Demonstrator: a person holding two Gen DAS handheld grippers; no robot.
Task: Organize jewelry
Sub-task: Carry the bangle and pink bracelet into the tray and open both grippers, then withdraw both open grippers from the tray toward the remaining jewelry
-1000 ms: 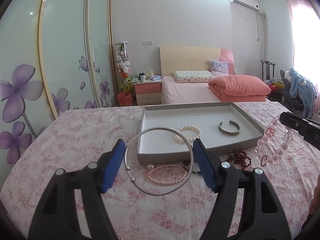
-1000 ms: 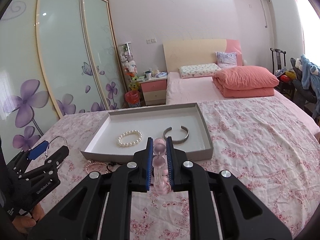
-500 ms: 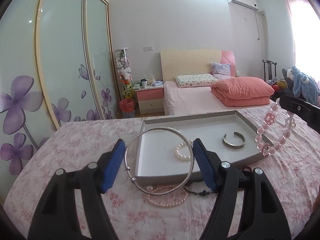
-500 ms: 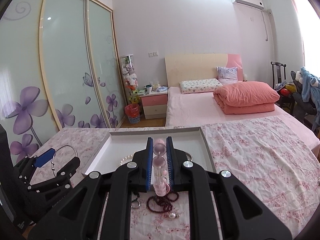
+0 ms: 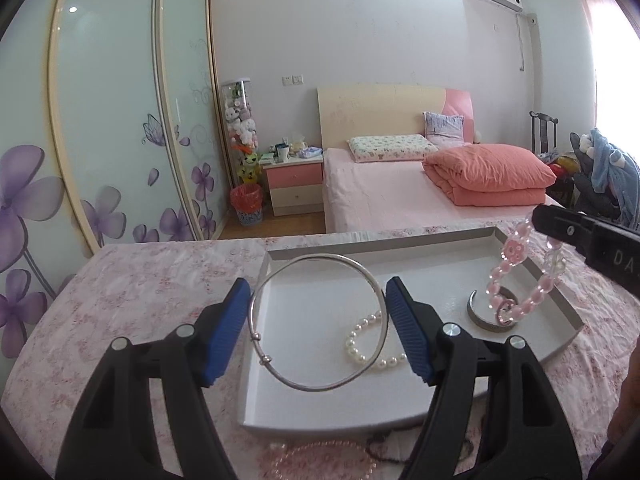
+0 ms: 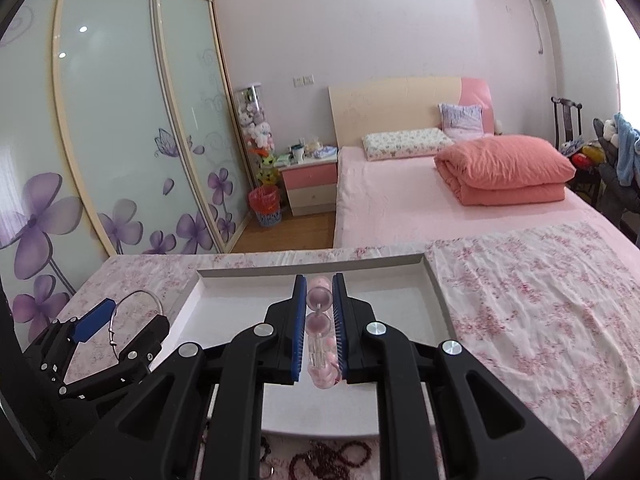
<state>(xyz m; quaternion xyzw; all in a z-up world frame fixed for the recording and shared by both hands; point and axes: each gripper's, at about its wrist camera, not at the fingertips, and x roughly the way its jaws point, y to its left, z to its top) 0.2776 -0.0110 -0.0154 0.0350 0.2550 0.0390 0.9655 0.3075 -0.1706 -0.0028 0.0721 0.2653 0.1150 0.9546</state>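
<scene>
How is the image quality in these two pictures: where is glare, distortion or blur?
Left wrist view: the window at the upper right is blown out white, the wardrobe doors bow from fisheye distortion, and the silver bangle in the left gripper is sharp. Right wrist view: similar glare at the right edge, curved door frames, and the pink bead bracelet in the right gripper looks soft.

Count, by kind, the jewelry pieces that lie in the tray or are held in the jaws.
Silver bangles: 2 (closed bangle, open cuff)
White pearl bracelet: 1
Pink bead bracelet: 1
Total: 4
</scene>
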